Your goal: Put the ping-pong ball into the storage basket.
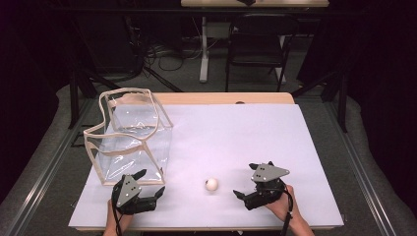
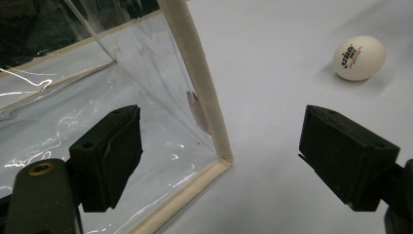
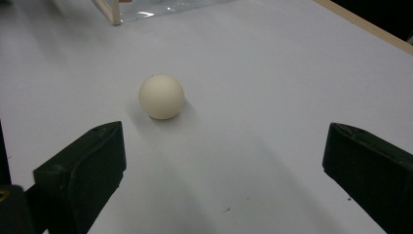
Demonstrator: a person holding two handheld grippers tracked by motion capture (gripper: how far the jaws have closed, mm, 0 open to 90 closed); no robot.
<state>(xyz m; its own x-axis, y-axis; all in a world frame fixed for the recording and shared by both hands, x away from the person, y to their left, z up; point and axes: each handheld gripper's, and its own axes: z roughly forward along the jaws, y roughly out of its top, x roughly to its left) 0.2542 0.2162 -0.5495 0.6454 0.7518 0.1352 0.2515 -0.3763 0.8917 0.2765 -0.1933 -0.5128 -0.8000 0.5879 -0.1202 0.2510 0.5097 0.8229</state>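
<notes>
A small white ball [image 1: 212,185] rests on the white table sheet near the front, between the two grippers; it shows with red print in the left gripper view [image 2: 359,57] and plain in the right gripper view [image 3: 161,96]. A clear plastic bag with cream trim [image 1: 130,135] stands open at the left. My left gripper [image 1: 150,183] is open just in front of the bag's near corner [image 2: 221,158], its jaws either side of that corner. My right gripper [image 1: 246,180] is open, right of the ball and apart from it, with nothing between its jaws [image 3: 219,170].
The white sheet [image 1: 236,132] covers most of the wooden table [image 1: 221,98]. A dark chair [image 1: 258,44] and cables lie on the floor beyond the far edge. Metal rails run along both sides of the table.
</notes>
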